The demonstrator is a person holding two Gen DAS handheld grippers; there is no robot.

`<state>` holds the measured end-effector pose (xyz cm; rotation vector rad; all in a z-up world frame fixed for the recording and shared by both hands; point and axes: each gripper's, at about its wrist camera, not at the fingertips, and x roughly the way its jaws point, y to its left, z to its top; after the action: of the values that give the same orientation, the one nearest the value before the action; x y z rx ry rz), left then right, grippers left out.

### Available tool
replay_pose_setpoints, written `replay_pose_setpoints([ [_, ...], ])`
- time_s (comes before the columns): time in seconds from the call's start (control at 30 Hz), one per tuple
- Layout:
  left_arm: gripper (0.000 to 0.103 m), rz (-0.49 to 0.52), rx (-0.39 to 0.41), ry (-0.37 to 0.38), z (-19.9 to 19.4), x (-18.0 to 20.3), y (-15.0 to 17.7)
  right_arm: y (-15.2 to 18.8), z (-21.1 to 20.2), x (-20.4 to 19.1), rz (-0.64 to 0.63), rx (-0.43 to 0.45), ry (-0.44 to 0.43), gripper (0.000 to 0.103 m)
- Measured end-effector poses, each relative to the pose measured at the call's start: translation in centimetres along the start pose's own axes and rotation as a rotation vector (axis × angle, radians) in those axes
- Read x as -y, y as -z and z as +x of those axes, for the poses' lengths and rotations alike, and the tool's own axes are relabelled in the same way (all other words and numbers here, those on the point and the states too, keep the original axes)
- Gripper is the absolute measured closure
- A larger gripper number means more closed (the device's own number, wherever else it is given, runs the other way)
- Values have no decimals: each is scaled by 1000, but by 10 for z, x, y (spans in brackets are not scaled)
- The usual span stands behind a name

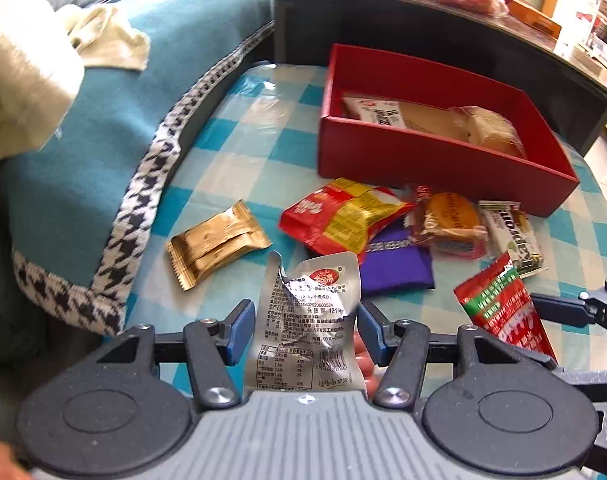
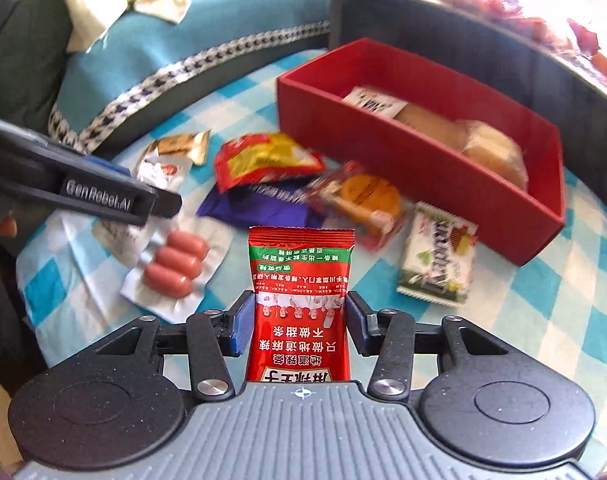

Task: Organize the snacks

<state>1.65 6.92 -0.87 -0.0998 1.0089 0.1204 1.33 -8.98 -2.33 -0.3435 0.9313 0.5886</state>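
Right gripper clenched on red spicy-strip packet; left gripper clasping silver sausage pack.

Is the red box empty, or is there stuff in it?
Not empty. The red box has a few wrapped snacks lying on its bottom, with room left.

Glossy foil sachet — matt red box
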Motion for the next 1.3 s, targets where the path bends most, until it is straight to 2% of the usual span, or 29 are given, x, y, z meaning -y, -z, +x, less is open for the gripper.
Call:
replay_pose_setpoints([
  [0.8,16,121,88,50,4,56,-47,-34,-14,55,124,125,76,47],
  [1.3,16,156,126,51,7,73,-66,-46,-16,73,150,163,104,47],
])
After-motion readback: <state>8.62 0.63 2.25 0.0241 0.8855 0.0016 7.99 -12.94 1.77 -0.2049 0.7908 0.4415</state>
